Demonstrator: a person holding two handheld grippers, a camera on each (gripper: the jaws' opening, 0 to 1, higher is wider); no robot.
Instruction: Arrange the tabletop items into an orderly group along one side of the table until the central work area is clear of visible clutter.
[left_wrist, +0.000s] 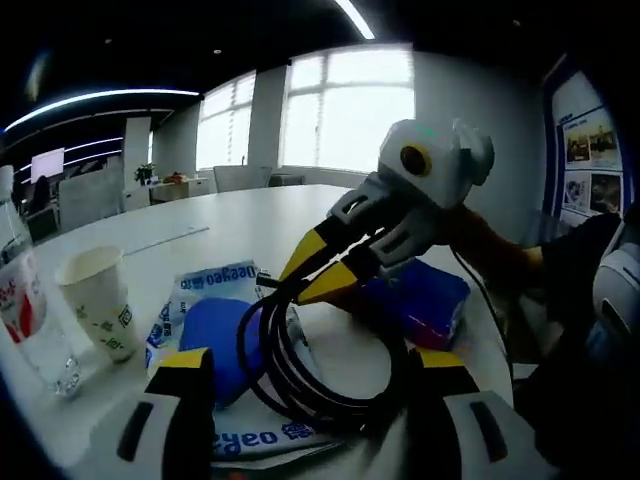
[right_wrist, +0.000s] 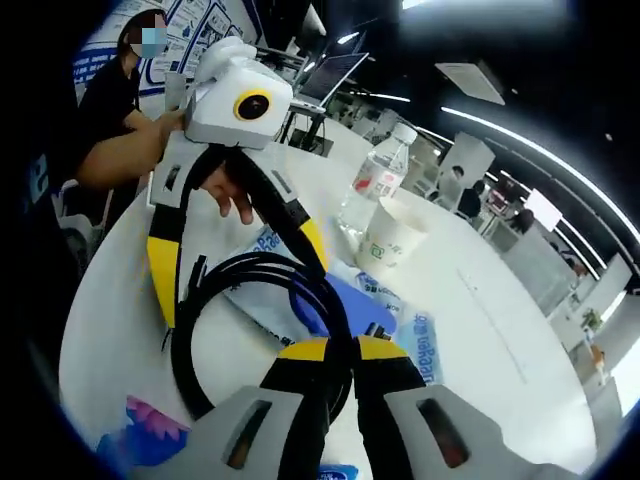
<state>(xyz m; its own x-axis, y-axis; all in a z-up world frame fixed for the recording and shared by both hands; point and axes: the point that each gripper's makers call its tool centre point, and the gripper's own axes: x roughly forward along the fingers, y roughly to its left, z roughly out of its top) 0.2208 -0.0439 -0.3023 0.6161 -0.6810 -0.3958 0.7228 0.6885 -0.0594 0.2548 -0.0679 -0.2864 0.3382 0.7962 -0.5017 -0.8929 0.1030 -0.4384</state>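
Right gripper (right_wrist: 340, 350): jaws are closed on the black cable coil (right_wrist: 250, 310); in the left gripper view the pinch is seen at the coil's far edge.
Left gripper (left_wrist: 300, 385): jaws are spread wide, one on each side of the coil's near edge, nothing clamped.
Black cable coil: laid over the blue-and-white packet (left_wrist: 215, 290) and blue pad (left_wrist: 215, 335), near the table's (left_wrist: 240, 215) edge.
Paper cup (left_wrist: 95, 300): stood upright beside the water bottle (left_wrist: 25, 310).
Blue pack (left_wrist: 425, 300): placed behind the right gripper's jaws.
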